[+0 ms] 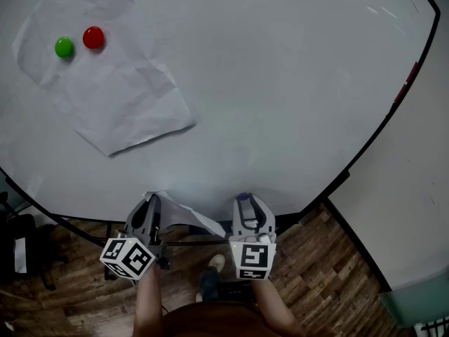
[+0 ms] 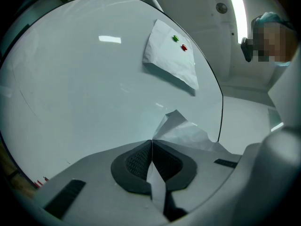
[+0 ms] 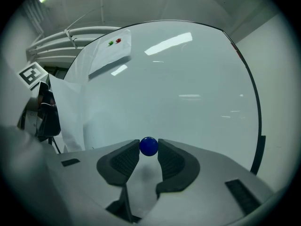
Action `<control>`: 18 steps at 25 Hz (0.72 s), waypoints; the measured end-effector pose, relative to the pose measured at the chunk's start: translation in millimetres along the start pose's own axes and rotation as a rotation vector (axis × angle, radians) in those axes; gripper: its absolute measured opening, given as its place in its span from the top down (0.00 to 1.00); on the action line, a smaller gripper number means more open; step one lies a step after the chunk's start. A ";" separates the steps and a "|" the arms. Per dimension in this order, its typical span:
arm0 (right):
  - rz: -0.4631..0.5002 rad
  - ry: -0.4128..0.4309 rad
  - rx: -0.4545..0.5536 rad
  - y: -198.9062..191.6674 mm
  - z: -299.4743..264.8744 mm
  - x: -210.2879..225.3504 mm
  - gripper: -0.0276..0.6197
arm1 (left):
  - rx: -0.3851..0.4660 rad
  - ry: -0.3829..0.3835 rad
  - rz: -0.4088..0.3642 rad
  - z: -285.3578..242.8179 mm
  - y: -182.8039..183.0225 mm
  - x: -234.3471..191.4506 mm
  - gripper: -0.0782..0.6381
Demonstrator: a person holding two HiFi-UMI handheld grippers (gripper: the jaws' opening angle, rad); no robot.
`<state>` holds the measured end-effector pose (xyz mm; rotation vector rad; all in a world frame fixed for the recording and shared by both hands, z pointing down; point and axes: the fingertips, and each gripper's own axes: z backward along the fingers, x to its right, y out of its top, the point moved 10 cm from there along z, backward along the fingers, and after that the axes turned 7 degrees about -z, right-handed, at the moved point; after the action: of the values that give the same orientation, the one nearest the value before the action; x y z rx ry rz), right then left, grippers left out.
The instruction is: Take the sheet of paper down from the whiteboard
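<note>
A crumpled white sheet [image 1: 112, 83] hangs on the whiteboard [image 1: 280, 83] at the upper left, pinned by a green magnet [image 1: 64, 46] and a red magnet [image 1: 93, 37]. In the left gripper view this pinned sheet [image 2: 171, 55] lies far ahead. My left gripper [image 1: 151, 206] is shut on the edge of a second, loose sheet [image 1: 189, 216] at the board's lower edge; this paper [image 2: 186, 131] juts from between the pads. My right gripper [image 3: 149, 149] is shut on a small blue magnet [image 3: 149, 146] close to the board, and its view shows the loose sheet [image 3: 70, 112] to the left.
The board's black frame [image 1: 365, 146] curves along the bottom and right, with a red item [image 1: 407, 83] on its right edge. Below lie wooden floor [image 1: 316, 265], a dark chair [image 1: 21, 248] at the left and a pale wall [image 1: 421, 188] at the right.
</note>
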<state>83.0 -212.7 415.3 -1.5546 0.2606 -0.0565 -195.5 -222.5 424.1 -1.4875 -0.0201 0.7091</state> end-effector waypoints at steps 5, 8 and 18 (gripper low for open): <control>0.003 0.002 0.000 0.0 -0.6 1.7 0.75 | -0.005 -0.003 -0.002 0.2 0.1 1.6 0.86; 0.000 0.006 -0.003 -0.5 -0.8 1.0 0.75 | -0.001 -0.005 -0.008 1.2 2.2 1.3 0.86; 0.002 0.009 -0.007 -0.1 -1.1 1.0 0.75 | 0.001 -0.013 -0.002 -1.3 4.0 2.5 0.86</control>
<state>83.7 -214.0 415.3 -1.5615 0.2699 -0.0609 -194.6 -222.8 419.3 -1.4813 -0.0314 0.7168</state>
